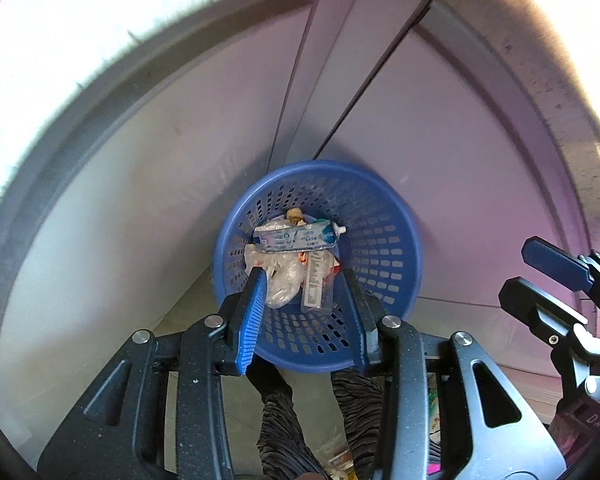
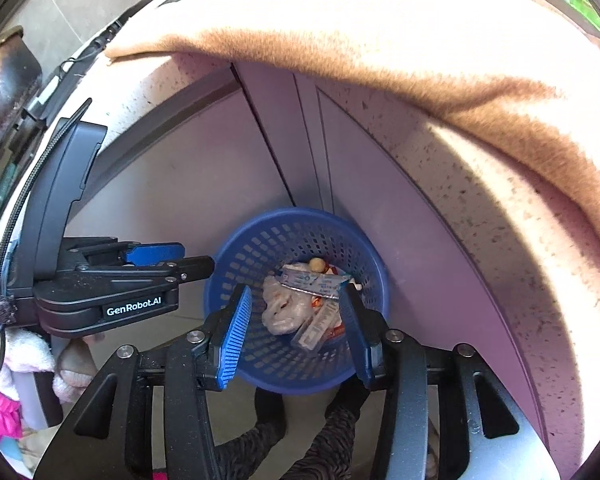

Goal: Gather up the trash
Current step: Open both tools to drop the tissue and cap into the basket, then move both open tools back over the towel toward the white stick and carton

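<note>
One round blue plastic basket (image 1: pixel 380 240), its wall pierced by rows of small slots, stands on the floor in the corner where two smooth pale cabinet panels (image 1: pixel 160 200) meet. In the left wrist view the left claw (image 1: pixel 306 284) hangs above the basket, its two black fingers faced with ribbed blue pads, parted with nothing between them. Inside the basket lie one flattened white and blue tube (image 1: pixel 296 237), one crumpled clear plastic bag (image 1: pixel 282 280), one narrow clear blister strip (image 1: pixel 314 284) and one small tan lump (image 1: pixel 293 213) at the far side of the basket. To the right of the basket, one blue-tipped finger of the right claw (image 1: pixel 556 266) shows at the frame edge. Below the basket two dark striped trouser legs (image 1: pixel 284 420) appear.

In the right wrist view the right claw (image 2: pixel 296 306) also hovers over the basket (image 2: pixel 376 280), its ribbed pads apart and empty. The tube (image 2: pixel 312 282), bag (image 2: pixel 284 308), strip (image 2: pixel 318 330) and lump (image 2: pixel 316 265) rest in the basket bottom. Left of the basket stands the left claw (image 2: pixel 192 264), seen side-on. Above the basket, one speckled stone tabletop (image 2: pixel 480 208) curves, with one fuzzy tan cloth (image 2: pixel 380 40) draped over it.
</note>
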`<state>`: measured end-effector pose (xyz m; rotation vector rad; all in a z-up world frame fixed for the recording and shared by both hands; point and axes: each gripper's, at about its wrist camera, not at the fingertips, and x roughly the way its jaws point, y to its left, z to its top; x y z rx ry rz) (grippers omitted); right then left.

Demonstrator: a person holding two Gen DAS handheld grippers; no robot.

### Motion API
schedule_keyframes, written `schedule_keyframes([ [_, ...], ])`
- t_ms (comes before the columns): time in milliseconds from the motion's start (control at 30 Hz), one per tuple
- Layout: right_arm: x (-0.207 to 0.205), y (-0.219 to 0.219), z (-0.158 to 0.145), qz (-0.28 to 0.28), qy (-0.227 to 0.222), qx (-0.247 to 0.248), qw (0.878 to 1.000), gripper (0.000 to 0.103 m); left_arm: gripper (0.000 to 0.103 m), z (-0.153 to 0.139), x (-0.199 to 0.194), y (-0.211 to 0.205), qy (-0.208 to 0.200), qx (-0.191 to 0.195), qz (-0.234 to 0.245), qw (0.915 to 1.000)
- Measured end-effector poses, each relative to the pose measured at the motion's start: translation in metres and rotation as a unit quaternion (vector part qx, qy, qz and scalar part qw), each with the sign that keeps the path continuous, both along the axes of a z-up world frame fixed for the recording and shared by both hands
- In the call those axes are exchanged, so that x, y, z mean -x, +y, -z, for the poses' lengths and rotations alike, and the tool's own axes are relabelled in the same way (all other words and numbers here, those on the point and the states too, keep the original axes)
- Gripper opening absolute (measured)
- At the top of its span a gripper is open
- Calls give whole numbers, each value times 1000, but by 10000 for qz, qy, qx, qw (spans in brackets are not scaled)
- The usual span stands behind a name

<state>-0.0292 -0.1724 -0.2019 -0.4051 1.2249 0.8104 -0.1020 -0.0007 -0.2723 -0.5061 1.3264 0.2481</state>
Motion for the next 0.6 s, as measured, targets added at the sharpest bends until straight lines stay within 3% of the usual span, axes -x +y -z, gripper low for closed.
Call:
schedule_keyframes([
  [400,-6,-16,-53,-185,5,-502,9986,44,37,-68,4,0,-496,-144,-93,9986],
  [600,-15,-27,-91,-333,-115,-836,9959,50,37,-109,1,0,-793,-269,-150,9964],
])
